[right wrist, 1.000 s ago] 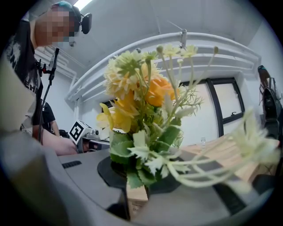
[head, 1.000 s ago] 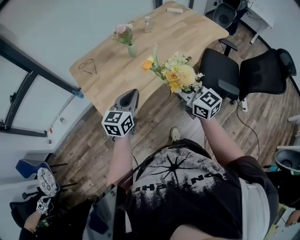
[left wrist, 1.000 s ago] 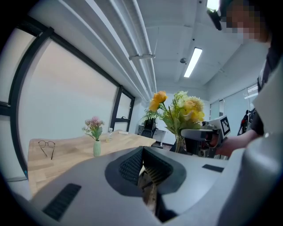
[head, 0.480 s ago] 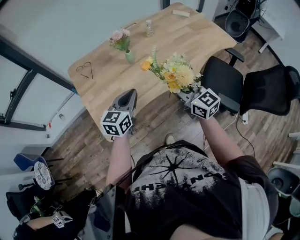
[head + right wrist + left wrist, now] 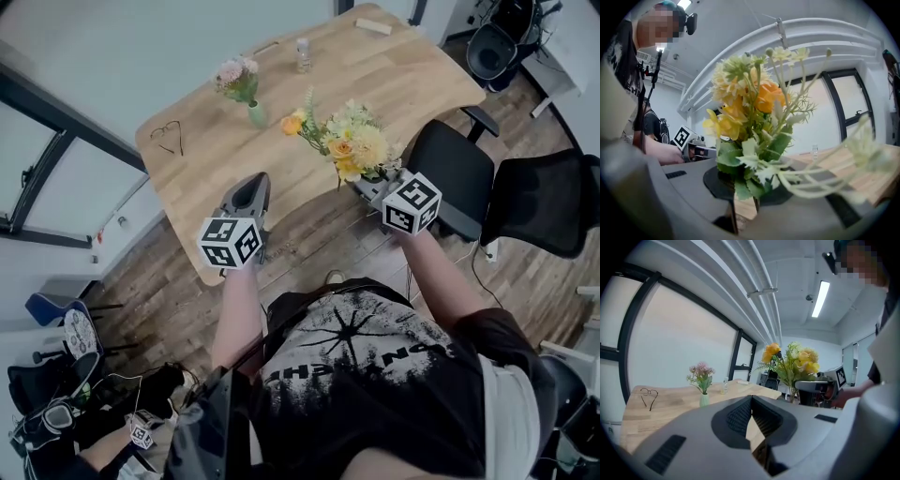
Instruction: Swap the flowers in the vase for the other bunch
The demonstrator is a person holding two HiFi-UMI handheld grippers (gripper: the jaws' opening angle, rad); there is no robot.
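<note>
Right gripper (image 5: 367, 186) is clamped on the stem end of the yellow bunch (image 5: 349, 145). The stems are seen pinched between the jaws in the right gripper view, leaves just above the pads. The blooms lie beyond the jaw tips, away from the person. In the head view the bunch's long axis runs from the jaws up and to the left, heads over the near edge of the table (image 5: 394, 70). Left gripper (image 5: 251, 187) is held beside it at the table edge, jaws together, nothing between them. The vase (image 5: 255, 114) is set upright on the table with the pink flowers (image 5: 236, 75) in it, stems vertical, well apart from both grippers.
</note>
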